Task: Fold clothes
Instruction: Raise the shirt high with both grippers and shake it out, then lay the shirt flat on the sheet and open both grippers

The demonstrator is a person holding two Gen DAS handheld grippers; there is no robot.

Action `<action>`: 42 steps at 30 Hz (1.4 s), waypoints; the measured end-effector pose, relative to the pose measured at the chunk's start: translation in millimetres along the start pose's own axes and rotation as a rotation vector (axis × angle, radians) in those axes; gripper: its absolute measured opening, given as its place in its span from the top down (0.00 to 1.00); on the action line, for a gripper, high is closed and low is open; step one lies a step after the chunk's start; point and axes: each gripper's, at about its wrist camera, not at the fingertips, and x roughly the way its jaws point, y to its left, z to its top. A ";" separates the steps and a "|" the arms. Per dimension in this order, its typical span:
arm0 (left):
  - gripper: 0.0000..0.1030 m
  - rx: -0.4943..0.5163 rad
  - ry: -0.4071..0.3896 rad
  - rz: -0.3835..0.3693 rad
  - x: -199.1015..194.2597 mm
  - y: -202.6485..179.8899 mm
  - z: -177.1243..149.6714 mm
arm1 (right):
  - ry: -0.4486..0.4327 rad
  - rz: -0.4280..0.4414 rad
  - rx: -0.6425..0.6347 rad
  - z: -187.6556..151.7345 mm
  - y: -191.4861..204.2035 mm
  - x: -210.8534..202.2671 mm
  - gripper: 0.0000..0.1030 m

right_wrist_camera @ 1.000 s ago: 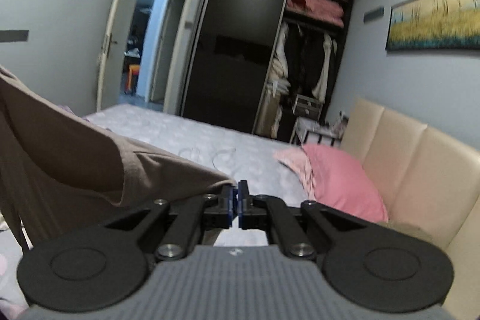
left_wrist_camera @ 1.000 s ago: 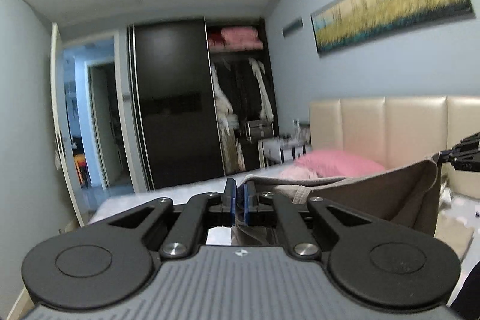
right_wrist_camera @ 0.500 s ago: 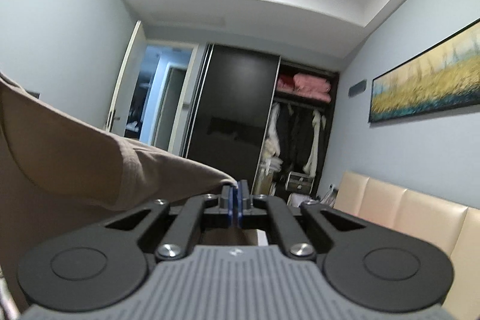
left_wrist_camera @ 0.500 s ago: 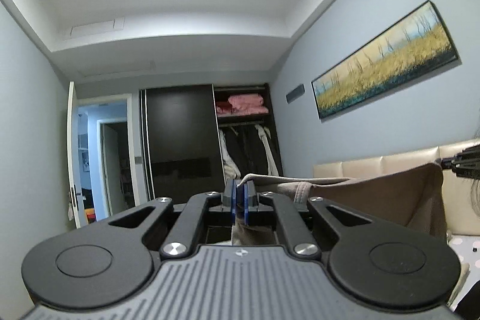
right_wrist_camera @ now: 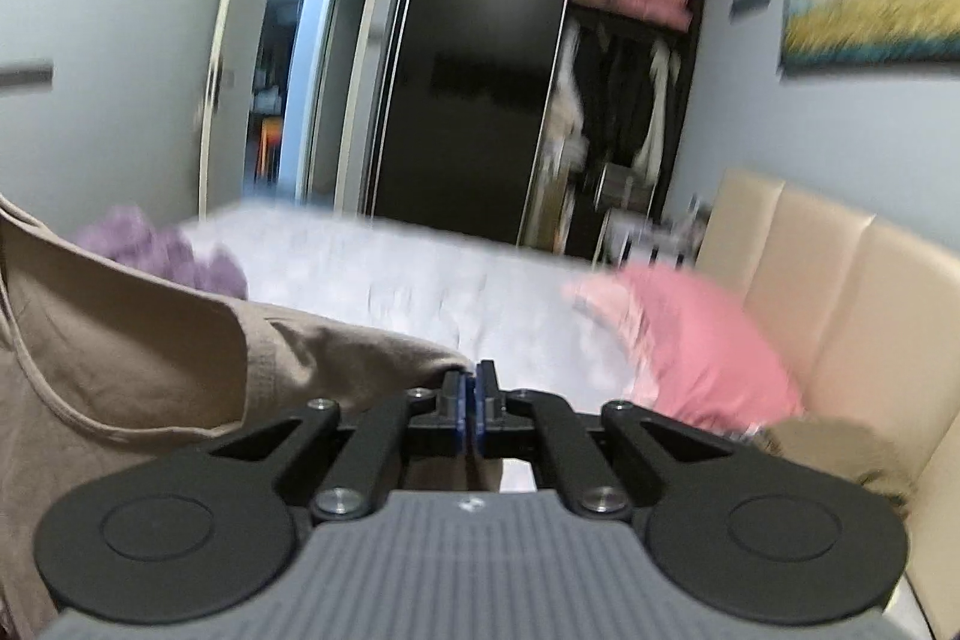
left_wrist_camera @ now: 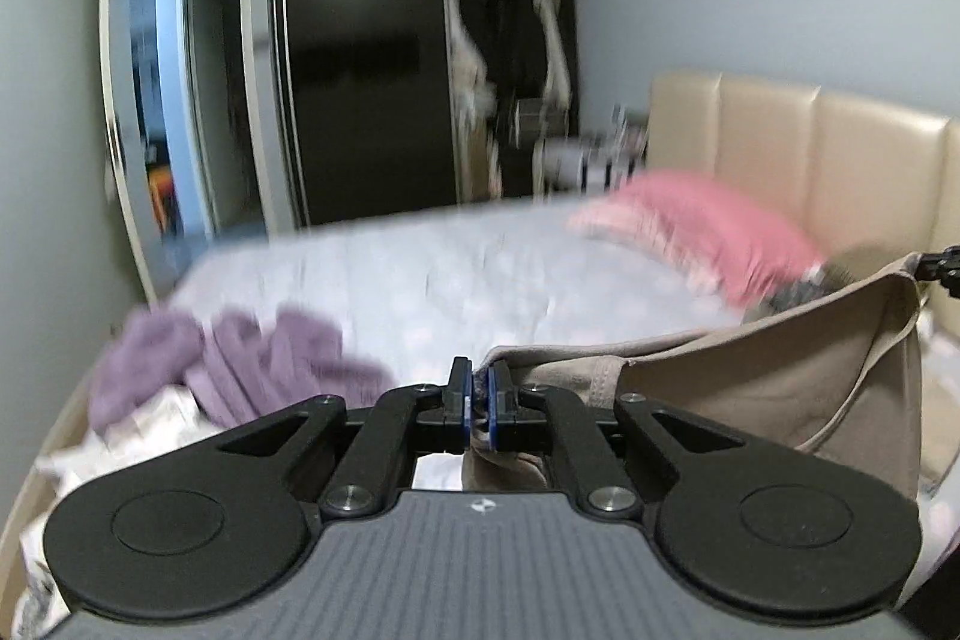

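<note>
A beige garment [left_wrist_camera: 750,388] hangs stretched between my two grippers above the bed. My left gripper [left_wrist_camera: 477,403] is shut on one corner of it. My right gripper [right_wrist_camera: 470,403] is shut on the other corner; the cloth [right_wrist_camera: 150,358] spreads to its left. The right gripper's tip also shows at the right edge of the left wrist view [left_wrist_camera: 945,268], pinching the cloth. The garment's lower part hangs out of sight below the grippers.
The bed [left_wrist_camera: 456,274] has a pale sheet. A purple garment [left_wrist_camera: 228,364] lies bunched at its left, over white cloth. A pink pillow [right_wrist_camera: 702,340] and a brown garment [right_wrist_camera: 840,451] lie by the beige headboard [right_wrist_camera: 840,292]. A dark wardrobe [left_wrist_camera: 366,58] stands behind.
Both grippers swung up toward the ceiling half a second ago and have come down again, tilted toward the bed, still holding the beige garment. The views are motion-blurred.
</note>
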 end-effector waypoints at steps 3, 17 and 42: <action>0.97 -0.030 0.090 0.014 71.6 13.4 -14.6 | 0.107 0.002 -0.013 -15.5 3.5 70.7 0.97; 0.97 -0.095 0.396 0.015 301.2 40.8 -107.5 | 0.491 -0.006 0.017 -110.5 17.5 345.6 0.97; 0.55 -0.170 0.483 -0.004 266.5 56.6 -142.7 | 0.657 0.074 0.093 -155.0 -21.1 323.0 0.67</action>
